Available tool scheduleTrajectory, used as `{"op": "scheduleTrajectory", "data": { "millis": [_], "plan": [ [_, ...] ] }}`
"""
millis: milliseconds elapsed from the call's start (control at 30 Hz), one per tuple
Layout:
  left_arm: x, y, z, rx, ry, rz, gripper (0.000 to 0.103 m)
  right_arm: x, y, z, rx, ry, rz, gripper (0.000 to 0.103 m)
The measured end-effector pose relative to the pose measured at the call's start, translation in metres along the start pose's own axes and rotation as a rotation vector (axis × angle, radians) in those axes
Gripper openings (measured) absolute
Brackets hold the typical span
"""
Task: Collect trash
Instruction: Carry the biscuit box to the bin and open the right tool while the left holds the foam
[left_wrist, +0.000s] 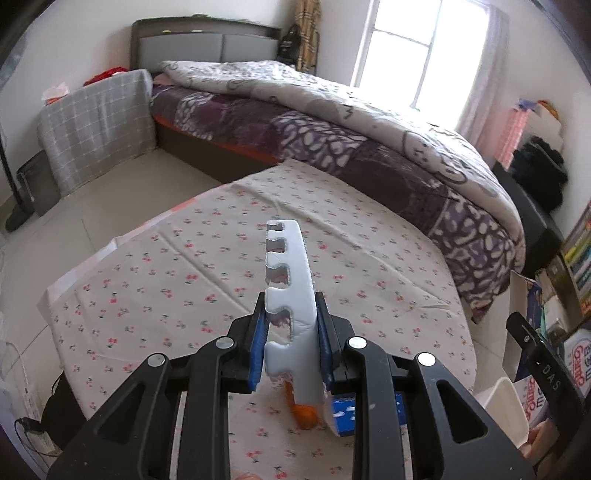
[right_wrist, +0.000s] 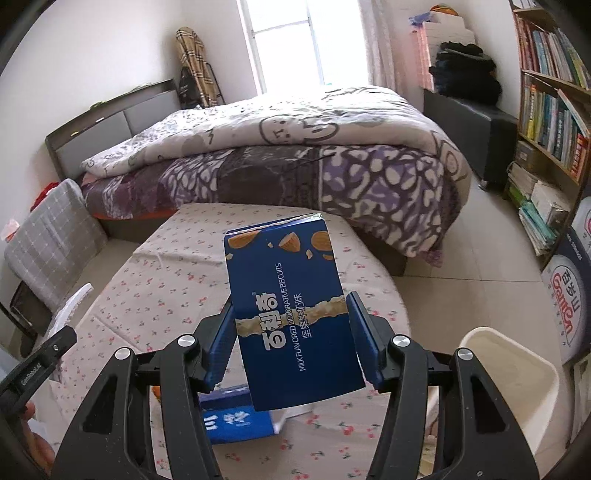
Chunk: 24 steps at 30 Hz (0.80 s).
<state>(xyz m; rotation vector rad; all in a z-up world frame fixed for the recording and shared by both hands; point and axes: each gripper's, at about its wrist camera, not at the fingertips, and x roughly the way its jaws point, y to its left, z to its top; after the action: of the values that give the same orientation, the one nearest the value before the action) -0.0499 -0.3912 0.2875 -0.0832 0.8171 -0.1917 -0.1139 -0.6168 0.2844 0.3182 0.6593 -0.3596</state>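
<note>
My left gripper (left_wrist: 291, 314) is shut on a white notched foam strip (left_wrist: 288, 280) and holds it upright above the floral-cloth table (left_wrist: 155, 280). Under it lie an orange item (left_wrist: 304, 415) and a blue-and-white carton (left_wrist: 345, 411). My right gripper (right_wrist: 291, 325) is shut on a blue biscuit box (right_wrist: 291, 314), lifted above the table (right_wrist: 155, 295). The blue-and-white carton (right_wrist: 236, 417) lies below the box. A white bin shows at the right in the left wrist view (left_wrist: 506, 410) and at the lower right in the right wrist view (right_wrist: 517, 373).
A bed with a purple patterned quilt (left_wrist: 332, 122) stands behind the table. A bookshelf (right_wrist: 550, 122) and stacked books are at the right. A grey checked cover (left_wrist: 96, 125) and a black heater (left_wrist: 29, 184) stand at the left. The left gripper's edge (right_wrist: 40, 362) shows at lower left.
</note>
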Motion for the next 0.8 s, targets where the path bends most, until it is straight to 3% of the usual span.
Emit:
{"op": "scheduleTrajectory", "data": {
  "millis": [533, 800],
  "plan": [
    [0.001, -0.083, -0.024, 0.140, 0.022, -0.106, 0.024, -0.018, -0.075, 0.001, 0.094, 0.027, -0.086, 0.054],
    [-0.001, -0.122, -0.040, 0.212, 0.038, -0.164, 0.024, -0.024, -0.128, -0.003, 0.228, 0.077, -0.128, 0.055]
  ]
}}
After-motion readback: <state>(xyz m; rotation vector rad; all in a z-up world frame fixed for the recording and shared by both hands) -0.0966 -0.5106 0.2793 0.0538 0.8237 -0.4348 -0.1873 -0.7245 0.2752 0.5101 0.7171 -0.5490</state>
